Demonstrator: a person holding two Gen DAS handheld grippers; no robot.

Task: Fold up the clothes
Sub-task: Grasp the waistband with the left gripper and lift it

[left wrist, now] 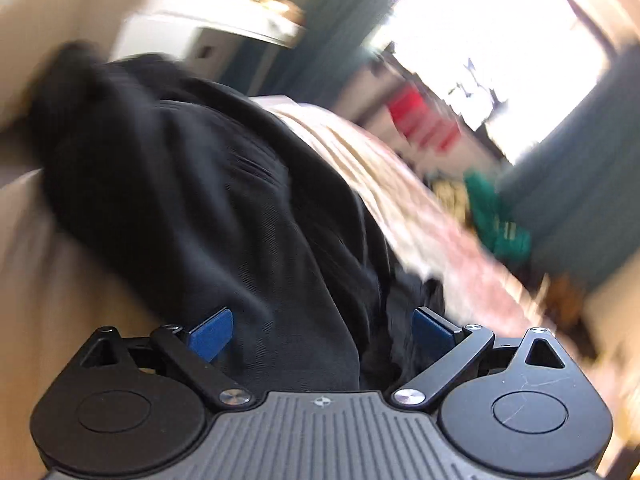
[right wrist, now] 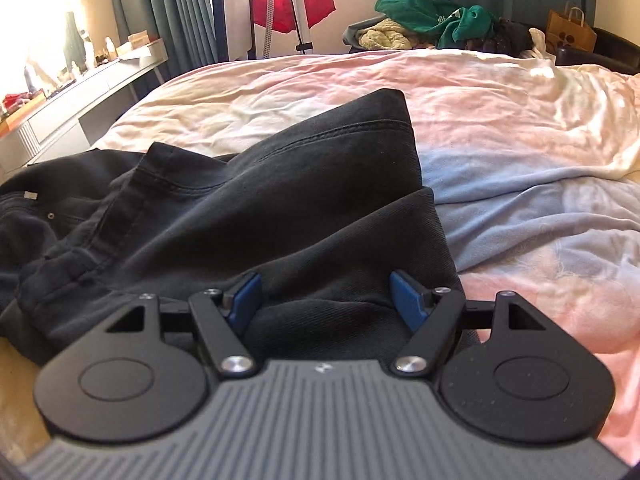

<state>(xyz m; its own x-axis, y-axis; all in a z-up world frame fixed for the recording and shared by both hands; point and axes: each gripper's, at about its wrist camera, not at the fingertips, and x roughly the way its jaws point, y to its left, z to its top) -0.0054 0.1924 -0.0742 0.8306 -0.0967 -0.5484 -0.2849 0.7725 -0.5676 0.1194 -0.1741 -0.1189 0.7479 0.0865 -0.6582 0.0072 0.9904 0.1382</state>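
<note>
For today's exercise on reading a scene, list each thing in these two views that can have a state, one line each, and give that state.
black trousers: lying crumpled on the bed, partly folded over themselves.
bedspread: spread over the bed, wrinkled.
right gripper: jaws open, apart over the trouser cloth.
left gripper: jaws wide apart with dark cloth between them; view blurred.
green garment: heaped unfolded beyond the bed.
</note>
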